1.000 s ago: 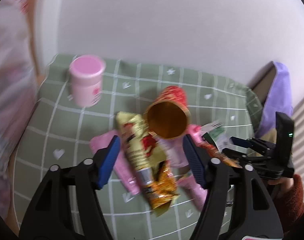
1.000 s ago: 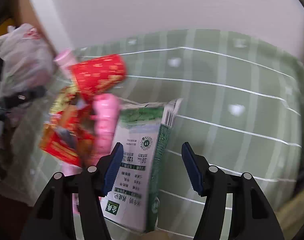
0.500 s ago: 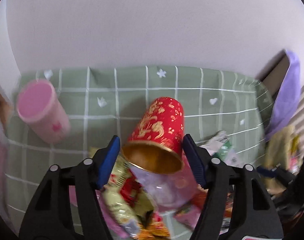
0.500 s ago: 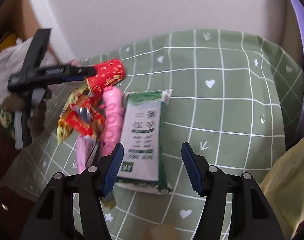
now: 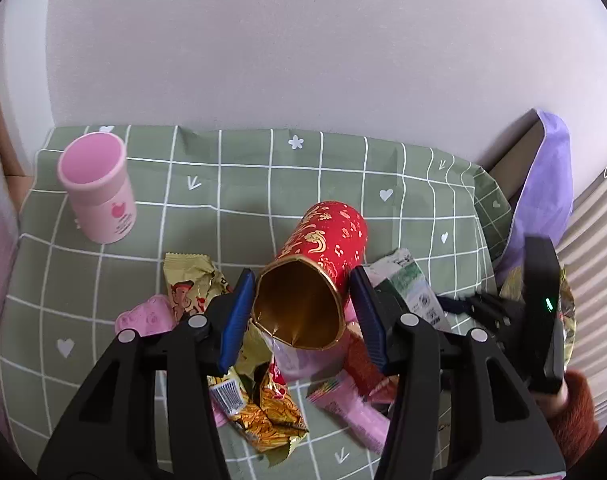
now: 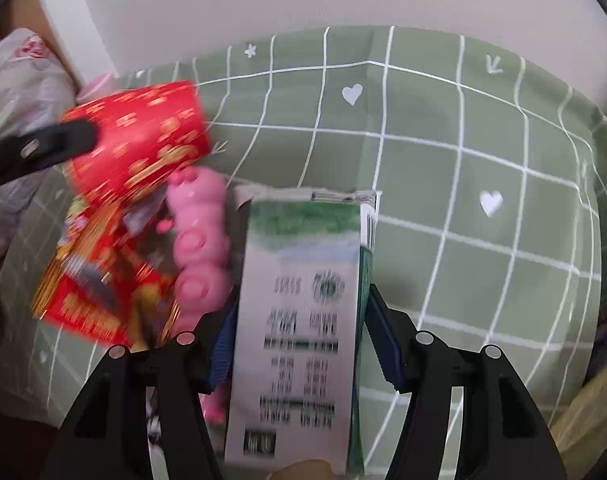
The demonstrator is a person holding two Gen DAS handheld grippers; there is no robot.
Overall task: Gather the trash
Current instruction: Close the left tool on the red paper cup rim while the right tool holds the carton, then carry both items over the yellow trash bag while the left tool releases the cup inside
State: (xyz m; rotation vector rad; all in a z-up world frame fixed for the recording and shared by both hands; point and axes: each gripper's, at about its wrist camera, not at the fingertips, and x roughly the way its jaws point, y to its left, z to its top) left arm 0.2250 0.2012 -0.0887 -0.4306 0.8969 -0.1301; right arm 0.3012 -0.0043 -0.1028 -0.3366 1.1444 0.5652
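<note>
A red and gold paper cup lies on its side atop the trash pile, mouth toward me. My left gripper is closing on it: both pads press the rim, which is bent out of round. In the right wrist view the same cup is blurred, with a left finger on it. A white and green milk carton lies flat between the pads of my right gripper. Those jaws are closing and sit right beside the carton's sides, which show no squeeze. A pink cup stands at the far left.
Snack wrappers and a pink pig-shaped pack lie under and beside the red cup on the green checked cloth. A white plastic bag sits off the left edge. A purple bag sits at the right, by the wall.
The left jaws narrowed around the red cup and its rim has buckled. The right gripper dropped from higher up onto the milk carton, which now fills the gap between its pads.
</note>
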